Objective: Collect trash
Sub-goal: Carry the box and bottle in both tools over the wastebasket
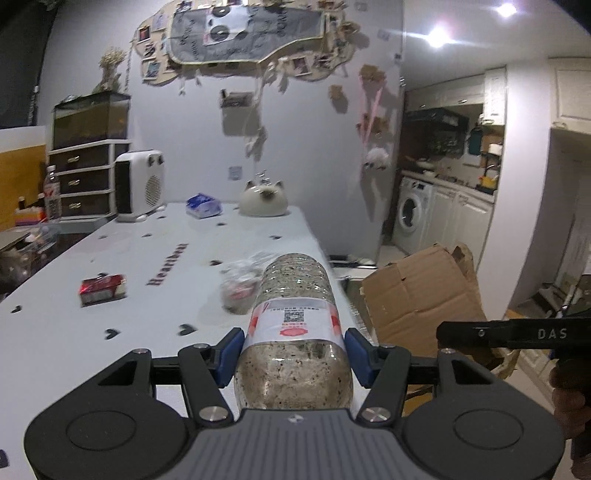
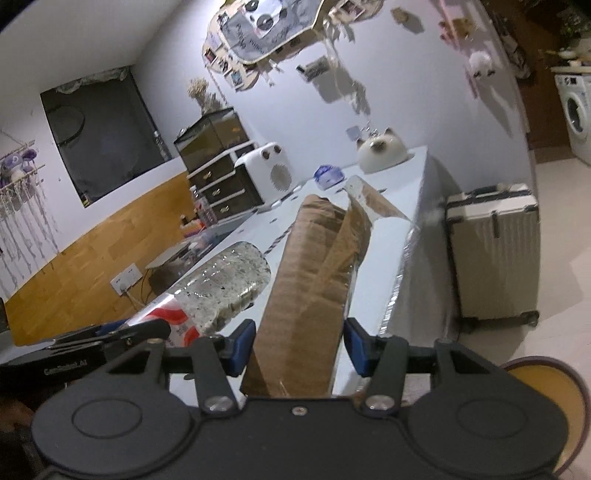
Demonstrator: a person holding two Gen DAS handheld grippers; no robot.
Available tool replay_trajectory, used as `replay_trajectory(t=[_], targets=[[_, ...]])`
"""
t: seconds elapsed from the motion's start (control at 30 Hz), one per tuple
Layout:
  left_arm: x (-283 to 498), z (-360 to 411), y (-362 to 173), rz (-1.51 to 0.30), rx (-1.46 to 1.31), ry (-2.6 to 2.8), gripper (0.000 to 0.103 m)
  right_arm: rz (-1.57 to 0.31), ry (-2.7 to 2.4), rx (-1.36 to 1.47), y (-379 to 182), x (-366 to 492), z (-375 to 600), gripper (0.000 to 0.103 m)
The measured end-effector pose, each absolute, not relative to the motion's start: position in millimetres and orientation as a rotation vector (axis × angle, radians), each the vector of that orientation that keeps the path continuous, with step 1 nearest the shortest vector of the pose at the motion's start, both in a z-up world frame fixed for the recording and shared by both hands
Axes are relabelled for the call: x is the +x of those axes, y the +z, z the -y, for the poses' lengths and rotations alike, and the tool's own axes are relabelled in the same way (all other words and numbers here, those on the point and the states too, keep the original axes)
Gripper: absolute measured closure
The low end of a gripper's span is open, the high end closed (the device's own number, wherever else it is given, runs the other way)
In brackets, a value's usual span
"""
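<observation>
Trash in both grips: left gripper [image 1: 293, 354] clamps a clear plastic bottle [image 1: 295, 314] across its labelled middle, right gripper [image 2: 299, 347] pinches a flattened cardboard box [image 2: 314, 269], both above the white table [image 1: 74, 325], where a crumpled wrapper [image 1: 240, 288] lies

Speckled plastic bottle [image 1: 295, 325] and cardboard box [image 2: 314, 273] held aloft.

Dim indoor light, cool in tone. Two ceiling lamps [image 1: 469, 26] flare at upper right of the left wrist view. Wall hangings [image 1: 255, 110] cast soft shadows on the far wall [image 1: 306, 122]. Both views show motion blur throughout, fisheye bending at the edges and dark vignetted corners.
</observation>
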State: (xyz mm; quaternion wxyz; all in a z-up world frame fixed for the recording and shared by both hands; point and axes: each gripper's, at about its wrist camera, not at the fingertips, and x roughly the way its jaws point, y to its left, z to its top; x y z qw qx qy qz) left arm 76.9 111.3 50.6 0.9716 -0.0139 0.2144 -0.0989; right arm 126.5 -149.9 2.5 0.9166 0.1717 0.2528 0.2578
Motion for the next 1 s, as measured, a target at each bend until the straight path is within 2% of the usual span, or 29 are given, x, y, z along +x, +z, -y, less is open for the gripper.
replay_trajectory(t=[0.57,1.0], targets=[[85.6,27.5,39.4,-0.439,-0.032,-0.430,0.043,-0.473,0.300,0.354,-6.2,84.7,278.9,0.050],[108.2,131.2,-17.4,-0.548,-0.089,-0.523,0.043,-0.549,0.144,0.403,-55.5,78.4,363.4,0.050]])
